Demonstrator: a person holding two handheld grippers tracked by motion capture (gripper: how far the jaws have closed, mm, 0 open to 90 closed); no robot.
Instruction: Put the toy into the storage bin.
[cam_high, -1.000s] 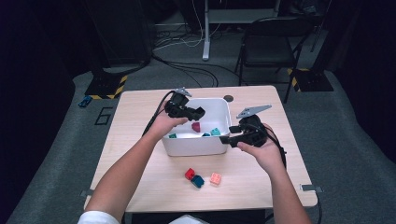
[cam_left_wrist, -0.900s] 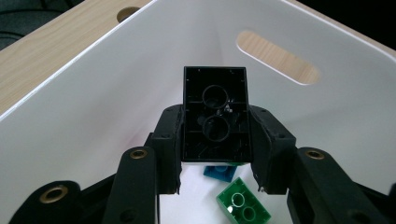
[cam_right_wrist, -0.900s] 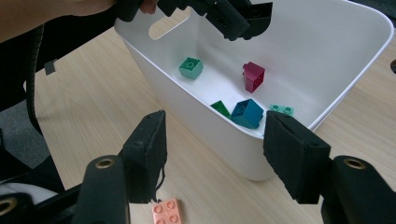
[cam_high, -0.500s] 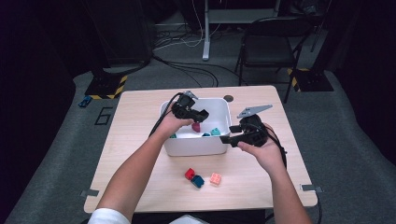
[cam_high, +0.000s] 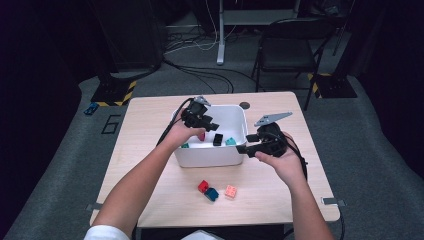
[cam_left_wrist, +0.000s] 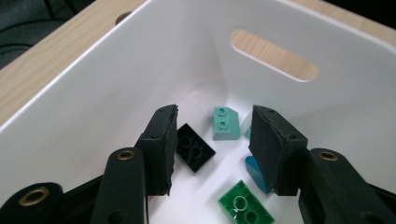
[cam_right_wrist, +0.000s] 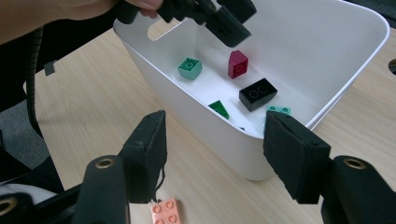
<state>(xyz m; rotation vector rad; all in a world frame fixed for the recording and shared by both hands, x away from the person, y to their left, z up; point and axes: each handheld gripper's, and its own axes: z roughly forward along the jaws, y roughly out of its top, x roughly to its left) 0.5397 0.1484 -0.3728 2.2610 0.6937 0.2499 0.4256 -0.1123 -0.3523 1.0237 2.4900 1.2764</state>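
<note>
While three loose bricks, red (cam_high: 202, 186), teal (cam_high: 211, 194) and salmon (cam_high: 230, 191), lie nearest on the worktop (cam_high: 150, 150), the white bin (cam_high: 210, 156) sits behind them. Right claw (cam_high: 243, 149) hangs open and empty just outside its wall. Left claw (cam_high: 212, 125), jaws just been opening (nothing between them), is over the bin; below lie a maroon brick (cam_right_wrist: 237, 64), glossy black brick (cam_left_wrist: 194, 148), green (cam_left_wrist: 245, 205) and mint ones (cam_left_wrist: 224, 123).

My left hand-held gripper (cam_left_wrist: 212, 154) hangs inside the white bin (cam_left_wrist: 93, 88), jaws just opened and empty, over a black brick (cam_left_wrist: 195, 148), mint brick (cam_left_wrist: 225, 122) and green brick (cam_left_wrist: 245, 206).
</note>
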